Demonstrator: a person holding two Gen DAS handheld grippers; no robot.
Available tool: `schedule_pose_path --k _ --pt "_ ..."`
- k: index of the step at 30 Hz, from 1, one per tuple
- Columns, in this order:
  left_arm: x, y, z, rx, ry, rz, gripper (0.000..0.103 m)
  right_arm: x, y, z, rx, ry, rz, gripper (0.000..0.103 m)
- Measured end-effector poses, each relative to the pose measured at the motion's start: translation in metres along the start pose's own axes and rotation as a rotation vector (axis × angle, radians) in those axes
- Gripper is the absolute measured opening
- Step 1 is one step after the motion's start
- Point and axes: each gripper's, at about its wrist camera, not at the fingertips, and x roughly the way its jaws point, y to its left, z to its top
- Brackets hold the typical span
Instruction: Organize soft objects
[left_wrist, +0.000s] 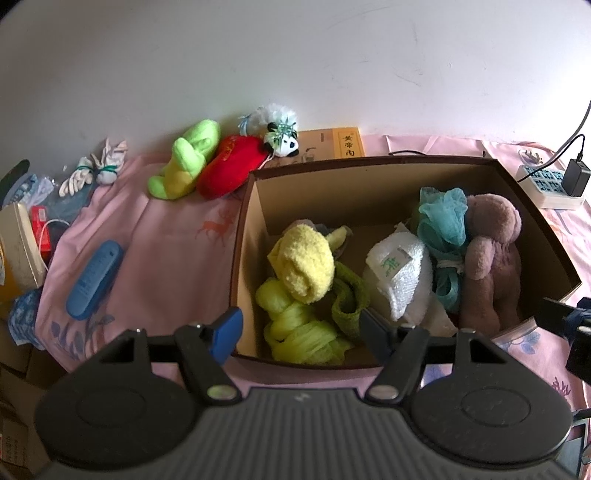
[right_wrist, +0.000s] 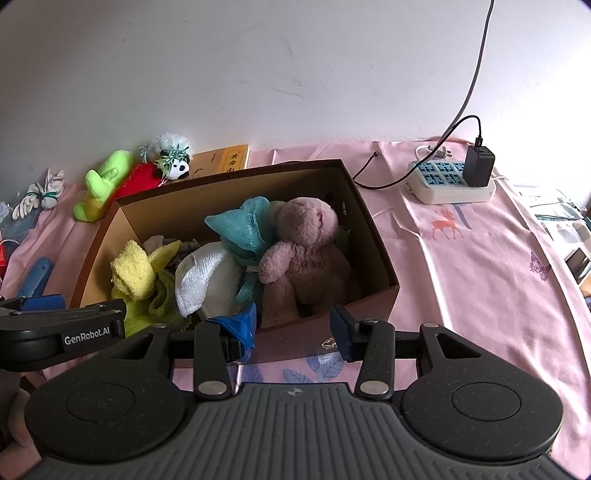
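Both grippers, left (left_wrist: 301, 330) and right (right_wrist: 293, 328), spread, empty. Red plush (left_wrist: 229, 168) outside box (left_wrist: 242, 236): light, squashy; pinch mid-body.

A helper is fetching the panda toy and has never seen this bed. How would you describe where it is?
Find the brown cardboard box. Behind its far left corner, soft toys lie along the white wall. The panda toy lies against the red plush: the only black-and-white one, with green leaves on it.
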Motion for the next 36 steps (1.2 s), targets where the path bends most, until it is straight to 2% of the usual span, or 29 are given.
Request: schedule_pose_path --k 26,36 --pt "0.0004 -0.0021 0.0006 0.004 0.001 -0.001 0.072 0.0002 0.002 0.0001 -0.003 0.002 0.0 0.028" --pt "0.0015 -0.0018 0.0008 -0.002 0.004 -0.024 0.072 0.0001 0.0024 0.0002 -0.004 0.002 0.0 0.028"
